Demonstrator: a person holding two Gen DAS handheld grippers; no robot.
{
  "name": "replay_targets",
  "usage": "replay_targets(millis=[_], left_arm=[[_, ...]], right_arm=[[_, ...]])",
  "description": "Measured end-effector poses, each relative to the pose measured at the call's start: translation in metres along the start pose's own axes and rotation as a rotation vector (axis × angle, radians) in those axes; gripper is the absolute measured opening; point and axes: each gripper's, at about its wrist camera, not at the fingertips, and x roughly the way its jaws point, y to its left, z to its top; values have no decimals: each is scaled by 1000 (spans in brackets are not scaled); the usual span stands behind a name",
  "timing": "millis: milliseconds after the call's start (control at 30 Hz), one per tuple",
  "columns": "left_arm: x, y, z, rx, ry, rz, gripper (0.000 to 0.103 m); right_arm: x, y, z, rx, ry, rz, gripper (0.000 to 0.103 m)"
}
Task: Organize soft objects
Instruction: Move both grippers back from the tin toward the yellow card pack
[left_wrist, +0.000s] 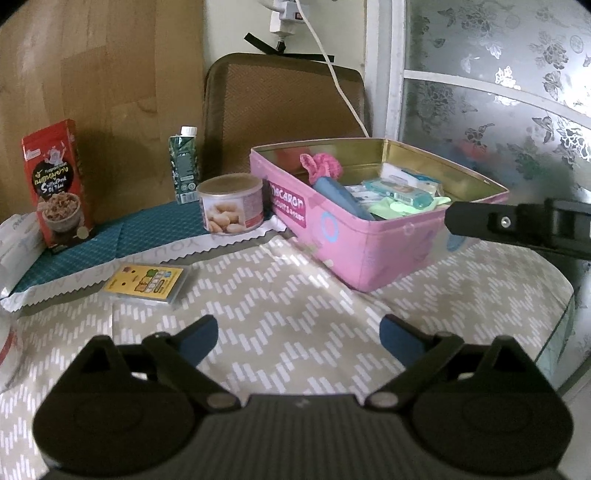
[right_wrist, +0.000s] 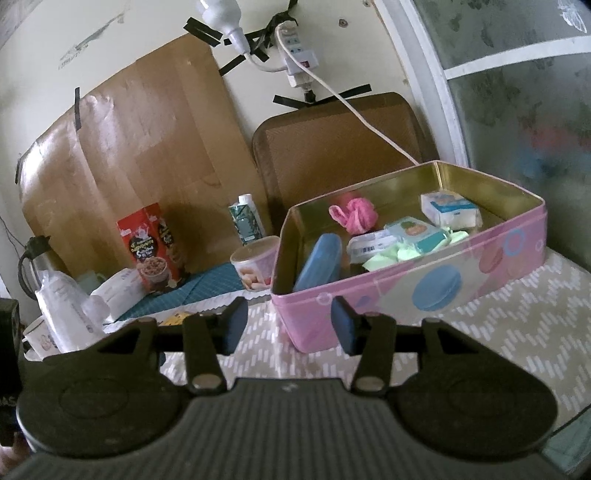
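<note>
Nearest the left wrist camera, the left gripper (left_wrist: 298, 330) stands spread wide over the chevron-patterned tablecloth (left_wrist: 280, 332), with nothing between its blue pads. In its own view the right gripper (right_wrist: 289, 325) is about half open and equally empty, hovering just in front of the near corner of the pink biscuit tin (right_wrist: 406, 288).

A little further out, a yellow card pack (left_wrist: 144, 282) lies flat on the cloth, well apart from the tin. Beyond it, on a teal mat (left_wrist: 147, 229), stand a round nut can (left_wrist: 231, 203), a red snack box (left_wrist: 57, 184) and a green drink carton (left_wrist: 184, 166).

The tin holds the soft things: a pink crocheted piece (right_wrist: 352, 216) at the back, a blue pouch (right_wrist: 319, 262) leaning on the left wall, pale green cloth (right_wrist: 399, 254) in the middle, and tissue packs (right_wrist: 448, 208) toward the right.

The gathering step looks nearly done, since no soft item is plainly left loose on the cloth; white wrapped bundles (right_wrist: 110, 291) at the far left may still count, though what they are is unclear. The next move likely calls for reaching left toward those, or tidying what lies inside the tin, keeping both claws clear of its thin rim.
</note>
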Motion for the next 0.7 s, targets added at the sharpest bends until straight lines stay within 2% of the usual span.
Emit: replay_targets(millis=[267,700], left_arm=[[-1,8,-2,-24,-4,-7,102],[1,26,-9,-61,1,4,102]], right_arm=[[5,2,0,-8,9,-1,54],[11,18,-4,-54,-8,-9,58]])
